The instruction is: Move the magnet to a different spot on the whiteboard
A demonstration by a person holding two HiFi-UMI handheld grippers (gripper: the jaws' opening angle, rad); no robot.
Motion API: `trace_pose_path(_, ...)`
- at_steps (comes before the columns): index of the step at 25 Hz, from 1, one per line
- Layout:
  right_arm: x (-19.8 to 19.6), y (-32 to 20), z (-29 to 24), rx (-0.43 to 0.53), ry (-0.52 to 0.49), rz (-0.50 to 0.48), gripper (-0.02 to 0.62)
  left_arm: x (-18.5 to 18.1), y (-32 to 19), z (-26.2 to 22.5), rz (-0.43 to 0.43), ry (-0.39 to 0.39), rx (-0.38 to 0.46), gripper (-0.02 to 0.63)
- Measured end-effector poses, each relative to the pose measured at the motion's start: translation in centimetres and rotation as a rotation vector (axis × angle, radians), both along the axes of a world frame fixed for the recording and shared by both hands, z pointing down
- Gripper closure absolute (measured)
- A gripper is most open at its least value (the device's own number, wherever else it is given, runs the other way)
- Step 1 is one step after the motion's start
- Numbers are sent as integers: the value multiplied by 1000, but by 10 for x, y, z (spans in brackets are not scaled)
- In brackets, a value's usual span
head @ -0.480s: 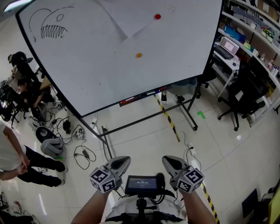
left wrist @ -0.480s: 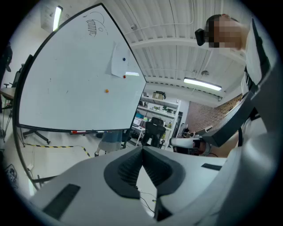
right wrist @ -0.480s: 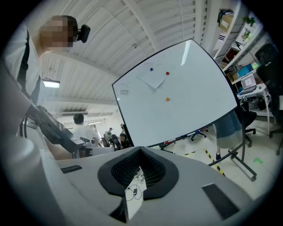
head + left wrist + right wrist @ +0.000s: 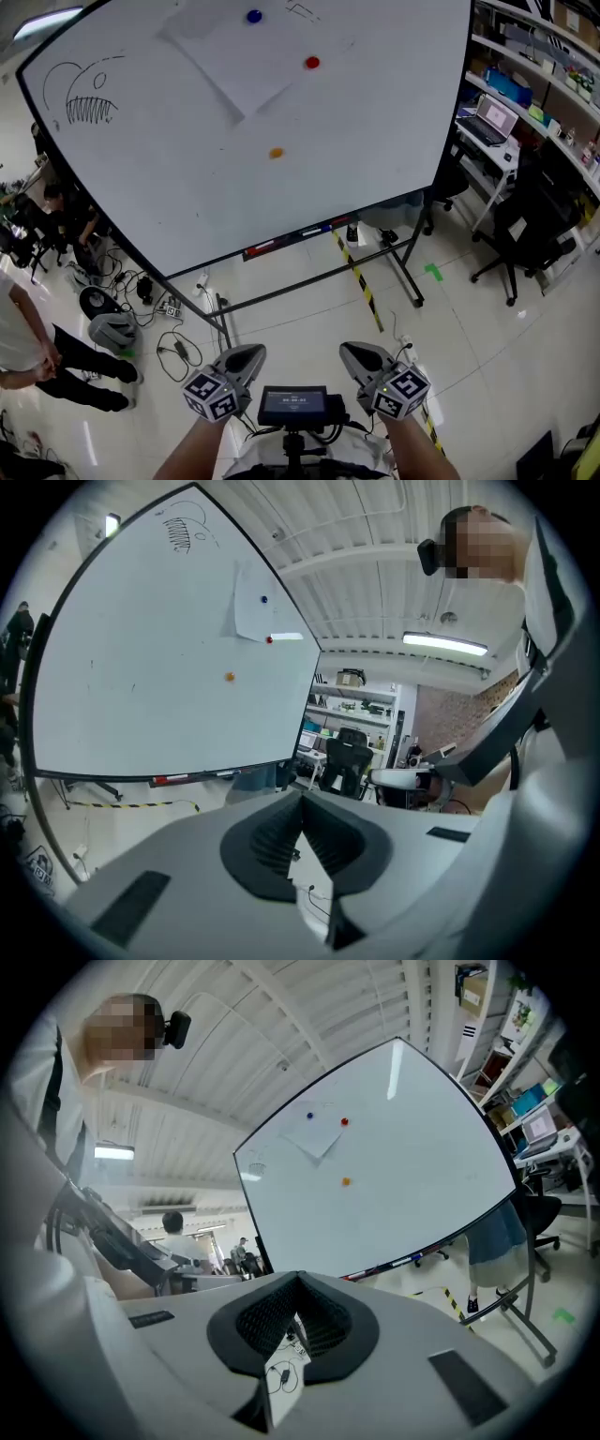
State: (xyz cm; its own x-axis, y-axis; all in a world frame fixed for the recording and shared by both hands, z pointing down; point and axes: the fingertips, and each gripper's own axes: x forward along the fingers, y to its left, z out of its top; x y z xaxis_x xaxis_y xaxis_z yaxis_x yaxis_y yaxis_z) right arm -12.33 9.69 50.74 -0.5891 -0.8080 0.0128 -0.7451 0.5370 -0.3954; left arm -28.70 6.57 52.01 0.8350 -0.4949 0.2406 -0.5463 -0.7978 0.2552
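Head view: three magnets (image 4: 276,153) on one whiteboard (image 4: 375,141); left gripper (image 4: 246,355), right gripper (image 4: 356,355) closed.

Whiteboard (image 4: 375,141) smooth, glossy; floor tiles (image 4: 469,309) polished, reflective

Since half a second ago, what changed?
Only the head view tilted up: the whiteboard slid down the frame and a blue magnet came into view. Nothing was gripped or released. Red magnet and orange magnet kept their spots; left gripper and right gripper stay shut, empty, away from the board.
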Motion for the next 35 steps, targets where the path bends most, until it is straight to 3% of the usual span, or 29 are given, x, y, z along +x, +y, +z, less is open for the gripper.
trace_pose_path(8, 42, -23, -3, 3, 5, -43, 563, 27, -16, -1, -90, -7, -1, 571)
trace_pose_path(18, 68, -41, -10, 26, -25, -25, 565, 39, -36, -24, -102, -82, 71, 571)
trace_pose_path(24, 82, -49, -5, 4, -27, 31, 563, 53, -52, -20, -53, -96, 79, 571)
trace_pose_path(35, 116, -103, 2, -16, 35, 113, 564, 110, -132, -9, 73, -71, 112, 571)
